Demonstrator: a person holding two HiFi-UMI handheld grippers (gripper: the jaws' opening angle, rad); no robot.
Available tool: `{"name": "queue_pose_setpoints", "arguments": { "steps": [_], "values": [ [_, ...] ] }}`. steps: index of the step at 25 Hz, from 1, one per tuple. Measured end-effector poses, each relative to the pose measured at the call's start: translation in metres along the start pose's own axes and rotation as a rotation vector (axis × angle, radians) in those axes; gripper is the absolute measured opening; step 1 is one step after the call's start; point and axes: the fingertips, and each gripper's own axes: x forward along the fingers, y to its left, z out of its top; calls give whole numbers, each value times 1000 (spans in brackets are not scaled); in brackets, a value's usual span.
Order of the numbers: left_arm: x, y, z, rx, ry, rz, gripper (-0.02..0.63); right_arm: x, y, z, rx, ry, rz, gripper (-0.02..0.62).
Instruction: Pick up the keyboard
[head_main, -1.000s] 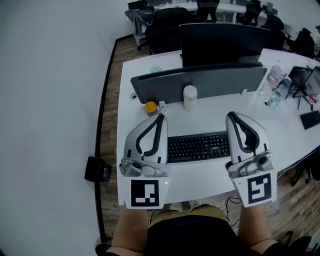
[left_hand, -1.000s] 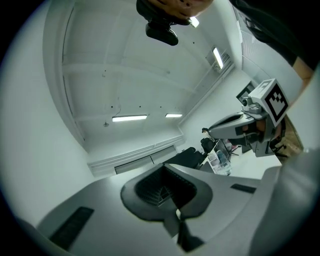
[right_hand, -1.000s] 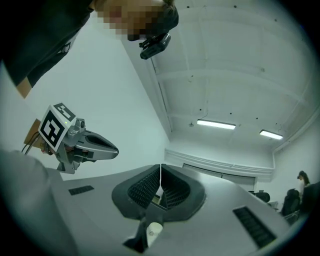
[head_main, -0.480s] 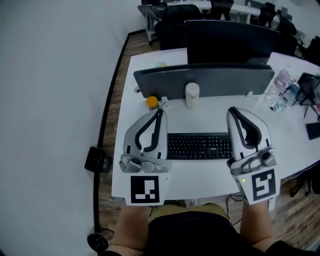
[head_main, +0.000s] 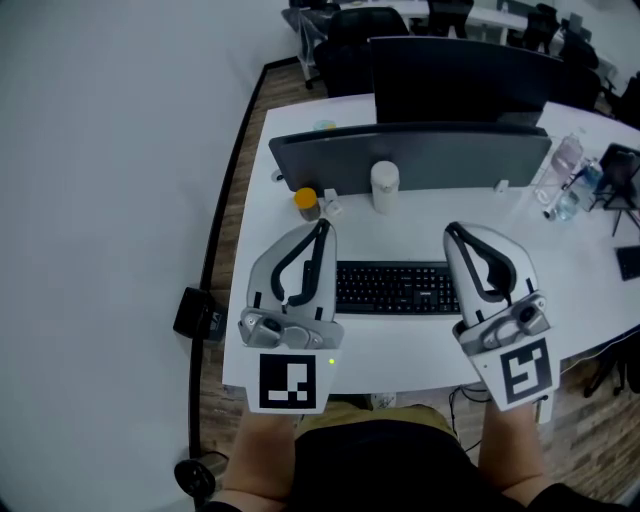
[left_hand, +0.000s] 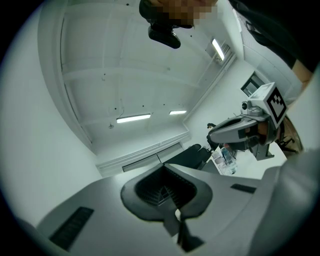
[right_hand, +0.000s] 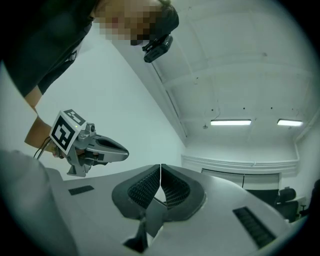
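Observation:
A black keyboard (head_main: 395, 288) lies flat on the white table (head_main: 400, 345), near its front edge. My left gripper (head_main: 322, 228) hovers over the keyboard's left end with its jaws shut and nothing in them. Over the keyboard's right end my right gripper (head_main: 452, 232) is also shut and empty. Both gripper views look up at the ceiling and do not show the keyboard. In the left gripper view the left gripper's (left_hand: 169, 189) pads meet, and the right gripper (left_hand: 240, 131) shows beyond. In the right gripper view the right gripper's (right_hand: 160, 174) pads touch, with the left gripper (right_hand: 92, 145) off to the side.
Behind the keyboard stand a grey partition (head_main: 410, 158), a white cylinder (head_main: 384, 188) and an orange-topped item (head_main: 305, 203). A dark monitor (head_main: 460, 75) rises beyond. Water bottles (head_main: 563, 172) sit at the far right. A black box (head_main: 197, 315) lies on the floor to the left.
Both grippers have drifted slightly, the right one leaning in a little toward the keyboard's right end. Their jaws stay shut. The keyboard has not moved on the table.

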Motion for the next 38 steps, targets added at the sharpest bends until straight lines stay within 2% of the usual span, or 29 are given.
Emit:
{"name": "queue_pose_setpoints", "arguments": {
  "steps": [4,8,13,15,18,22,25,34,38],
  "values": [
    [-2,1,4,8,-11,37,6,0,-9,0,62,-26,-6,31],
    [-3,5,3,-33,-13,67,6,-1,-8,-6,81,-7,13,32],
    [1,1,-4,-26,-12,49,8,2,-13,-14,103,-3,-2,44],
    [4,-1,-8,-27,-7,34,19,4,-14,-18,110,5,-6,75],
    [11,-2,-14,-28,5,3,90,6,-17,-24,113,20,-10,120],
    [22,1,-28,-98,15,0,103,9,-25,-39,121,62,-26,198],
    [31,1,-38,-104,22,-16,123,12,-28,-55,134,108,-18,242],
    [50,6,-76,-158,55,-43,194,27,-32,-99,182,226,17,278],
    [55,4,-94,-150,84,-68,213,27,-35,-124,208,267,2,282]
  ]
}}
